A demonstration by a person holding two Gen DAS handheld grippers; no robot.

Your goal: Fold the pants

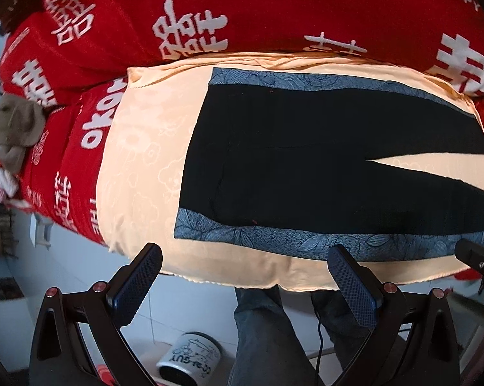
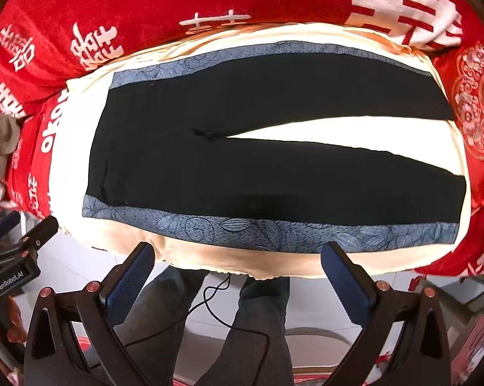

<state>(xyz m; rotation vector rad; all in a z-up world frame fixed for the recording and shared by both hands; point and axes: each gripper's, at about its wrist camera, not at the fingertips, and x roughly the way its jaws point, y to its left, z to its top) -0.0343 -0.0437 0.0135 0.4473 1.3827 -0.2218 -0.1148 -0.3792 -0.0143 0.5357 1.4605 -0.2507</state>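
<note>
A pair of black pants lies spread flat on a cream cushion, which rests on a bed covered in a red blanket printed with white characters. The pants have a blue patterned stripe down each outer side, the waist lies toward the left and the two legs run off to the right, parted by a narrow wedge of cream cloth between them. The left tool hangs at the near edge of the cushion, below the waist end, with its two fingers wide apart and nothing between them; it touches neither the pants nor the cushion. The right tool hangs the same way a little farther along, fingers spread wide and empty, just off the near edge beside the lower stripe. In the right wrist view the left tool's black body shows at the far left, and in the left wrist view the right tool shows at the far right edge. Under both tools the person's legs in dark jeans stand on a pale tiled floor, with a thin black cable trailing down beside them. A white mug with a drawing on it stands on the floor near the left tool. At the left end of the bed sits a crumpled grey-brown cloth.
</note>
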